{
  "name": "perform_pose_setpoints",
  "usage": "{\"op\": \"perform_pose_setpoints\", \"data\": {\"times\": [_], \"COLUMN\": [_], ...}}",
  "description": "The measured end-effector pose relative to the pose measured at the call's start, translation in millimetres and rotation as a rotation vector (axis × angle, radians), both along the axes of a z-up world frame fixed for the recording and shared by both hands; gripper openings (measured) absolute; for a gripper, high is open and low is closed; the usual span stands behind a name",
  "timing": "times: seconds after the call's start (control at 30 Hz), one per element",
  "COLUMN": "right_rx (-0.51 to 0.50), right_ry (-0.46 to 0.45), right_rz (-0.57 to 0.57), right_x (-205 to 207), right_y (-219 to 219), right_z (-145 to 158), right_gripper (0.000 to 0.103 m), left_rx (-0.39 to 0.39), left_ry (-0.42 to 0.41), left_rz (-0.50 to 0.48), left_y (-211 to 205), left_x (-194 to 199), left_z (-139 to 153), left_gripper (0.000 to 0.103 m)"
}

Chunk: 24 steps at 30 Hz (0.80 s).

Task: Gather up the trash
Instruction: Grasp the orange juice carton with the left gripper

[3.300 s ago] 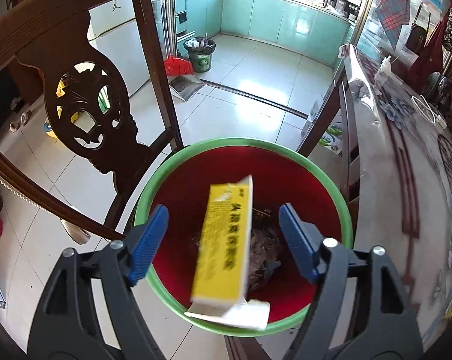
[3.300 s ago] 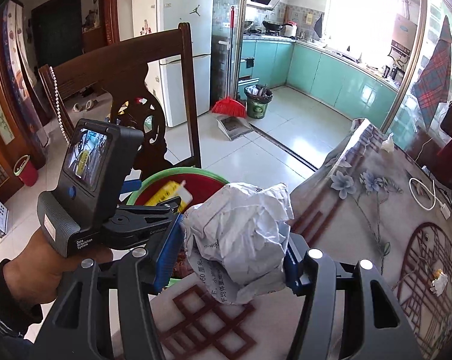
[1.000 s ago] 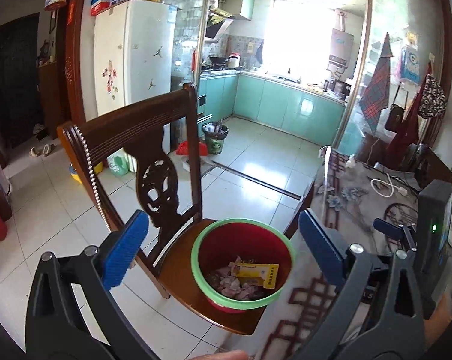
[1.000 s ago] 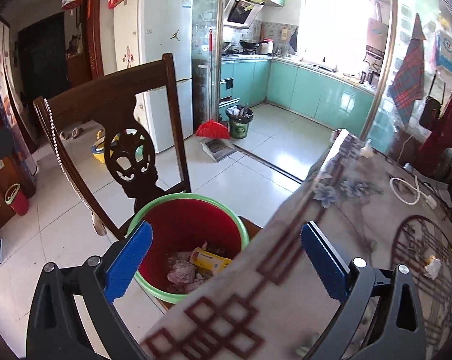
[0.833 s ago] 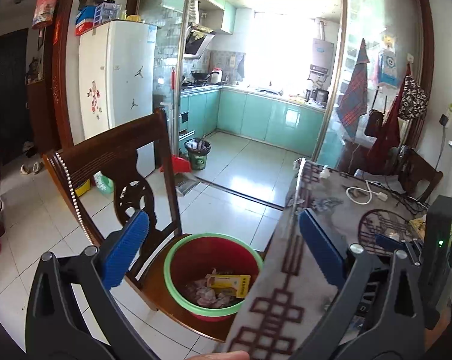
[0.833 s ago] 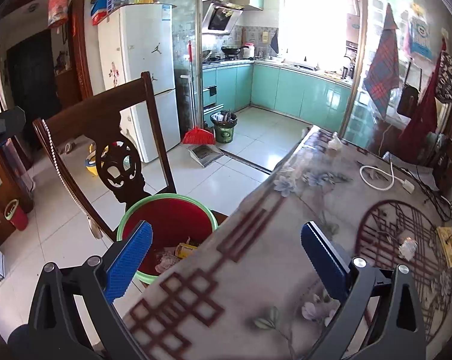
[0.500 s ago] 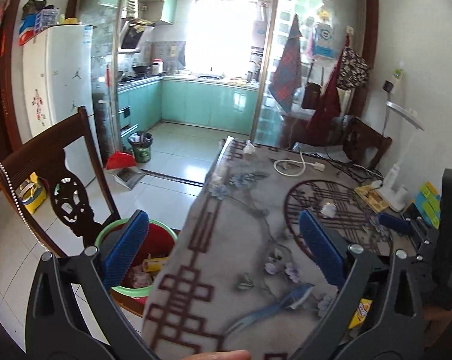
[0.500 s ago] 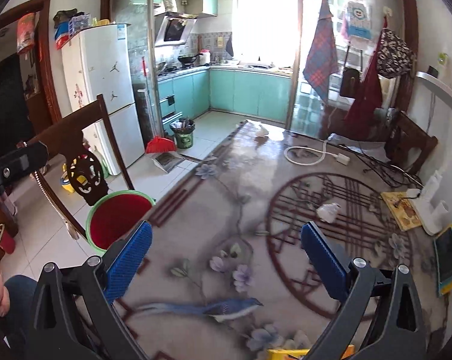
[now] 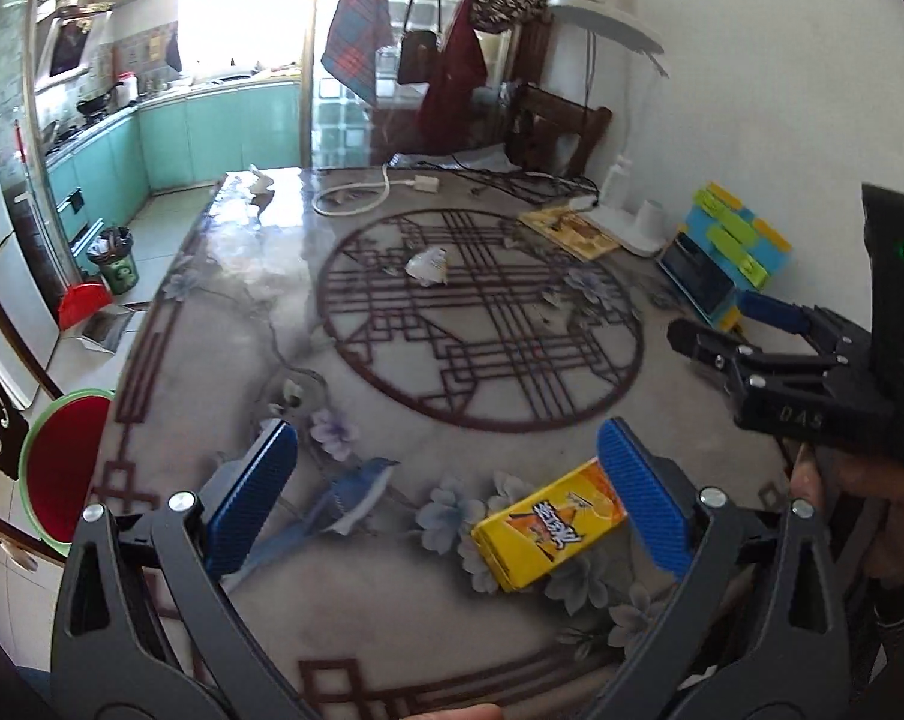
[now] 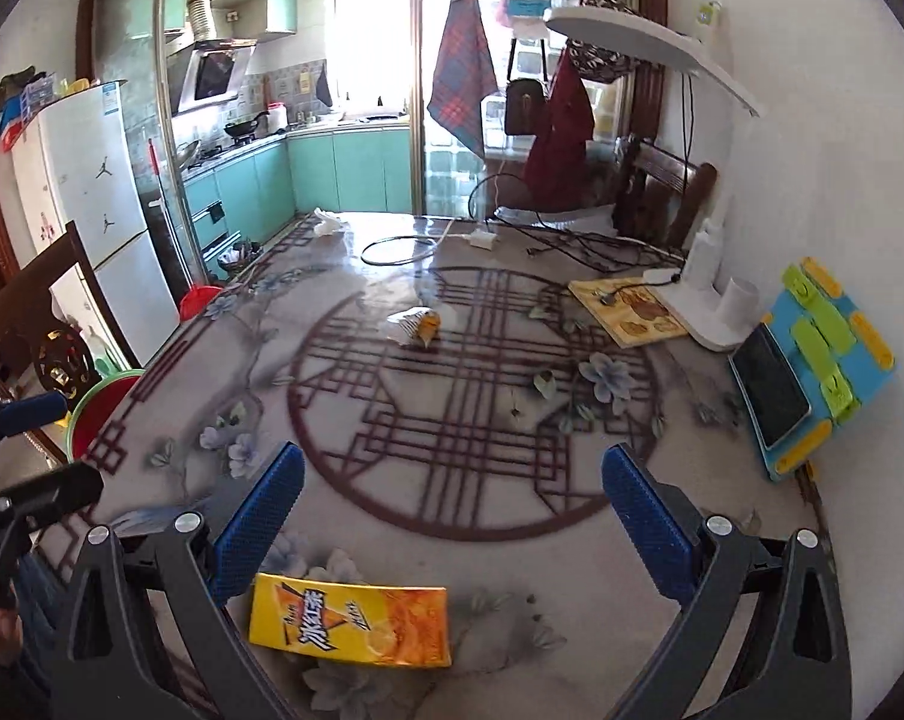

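A yellow drink carton (image 9: 547, 525) lies flat on the patterned table near its front edge; it also shows in the right wrist view (image 10: 350, 618). A crumpled wrapper (image 9: 428, 266) lies in the table's round pattern, and shows in the right wrist view (image 10: 419, 324). The red bin with a green rim (image 9: 62, 468) sits on a chair at the table's left; it also shows in the right wrist view (image 10: 101, 408). My left gripper (image 9: 446, 498) is open and empty above the table, the carton near its right finger. My right gripper (image 10: 452, 510) is open and empty, the carton below its left finger.
A blue and yellow block toy with a phone (image 10: 811, 360) stands at the right. A white desk lamp base (image 10: 703, 312), a yellow book (image 10: 628, 309) and cables (image 10: 398, 249) lie at the back. A crumpled tissue (image 10: 326, 222) sits at the far corner.
Both grippers have swung right, from over the bin to over the table. The carton now lies close under both of them. Both stay open and empty.
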State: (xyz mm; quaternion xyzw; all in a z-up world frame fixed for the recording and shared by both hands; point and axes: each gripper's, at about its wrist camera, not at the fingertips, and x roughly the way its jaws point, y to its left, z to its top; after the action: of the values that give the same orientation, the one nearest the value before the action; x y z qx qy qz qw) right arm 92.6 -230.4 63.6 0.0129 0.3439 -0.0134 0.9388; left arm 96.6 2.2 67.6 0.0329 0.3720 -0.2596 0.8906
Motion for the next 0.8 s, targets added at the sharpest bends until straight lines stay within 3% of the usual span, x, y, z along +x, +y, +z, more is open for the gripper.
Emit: {"op": "perform_pose_setpoints", "data": {"times": [0.2, 0.47, 0.8], "right_rx": [0.017, 0.012, 0.048], "right_ry": [0.026, 0.035, 0.041], "right_rz": [-0.002, 0.006, -0.026], "right_x": [1, -2, -2], "right_y": [-16, -22, -42], "right_z": [-20, -27, -26], "right_gripper": [0.096, 0.096, 0.096], "left_rx": [0.038, 0.208, 0.306], "left_ry": [0.071, 0.066, 0.101], "left_rz": [-0.175, -0.427, -0.55], "left_y": [-39, -93, -130], "left_x": [-5, -15, -9], "left_z": [-42, -84, -127], "left_gripper": [0.098, 0.098, 0.098]}}
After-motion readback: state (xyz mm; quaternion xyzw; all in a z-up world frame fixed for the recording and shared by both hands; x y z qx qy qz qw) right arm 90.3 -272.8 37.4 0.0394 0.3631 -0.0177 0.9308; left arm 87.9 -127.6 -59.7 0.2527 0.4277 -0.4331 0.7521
